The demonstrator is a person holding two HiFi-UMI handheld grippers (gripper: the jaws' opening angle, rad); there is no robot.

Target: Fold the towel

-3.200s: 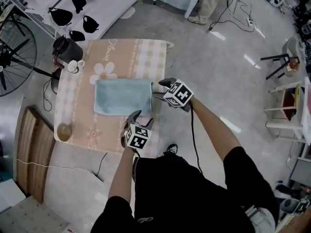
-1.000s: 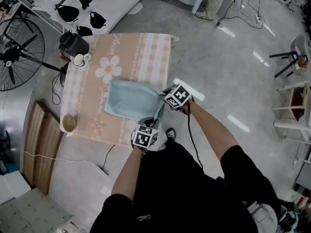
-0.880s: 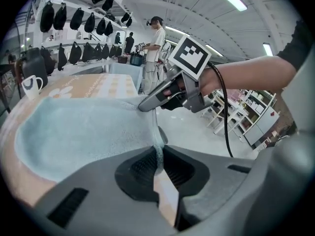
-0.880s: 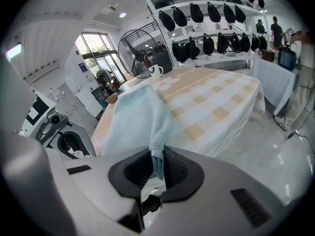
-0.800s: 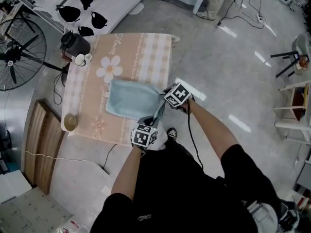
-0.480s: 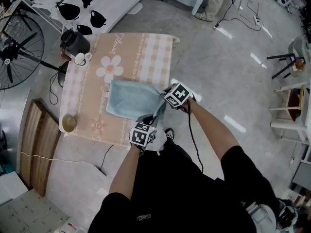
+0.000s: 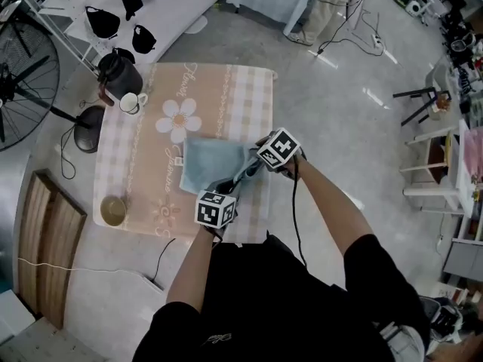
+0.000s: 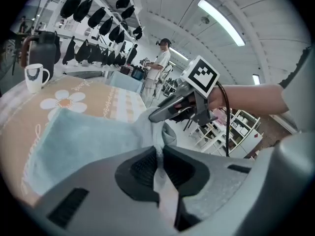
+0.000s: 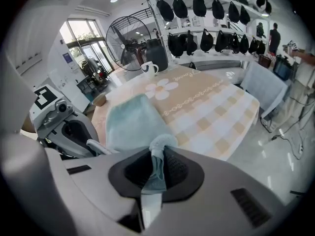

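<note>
1. Pinches one corner of the towel [image 7: 207,164] in the left gripper [image 7: 226,184], jaws nearly together with a thin fold of pale blue cloth squeezed between them
2. Pinches the neighbouring corner in the right gripper [image 7: 251,169], jaws just as narrow, clamped on a bunched bit of the same cloth
3. Holds both corners lifted off the counter [image 7: 226,89], with the towel edge nearest the person raised and sagging between the two grippers
4. Has the far part of the towel lying flat on the checked cloth of the counter, just beside the printed flower [image 7: 179,117]
5. Places the grippers close together over the counter's near right part, the left one closer to the person, the right one a little farther out
6. Shows a white mug [image 7: 134,102] and a dark jug [image 7: 117,72] side by side at the far left corner and a bowl [image 7: 113,210] near the near left corner, all well apart from the towel
</note>
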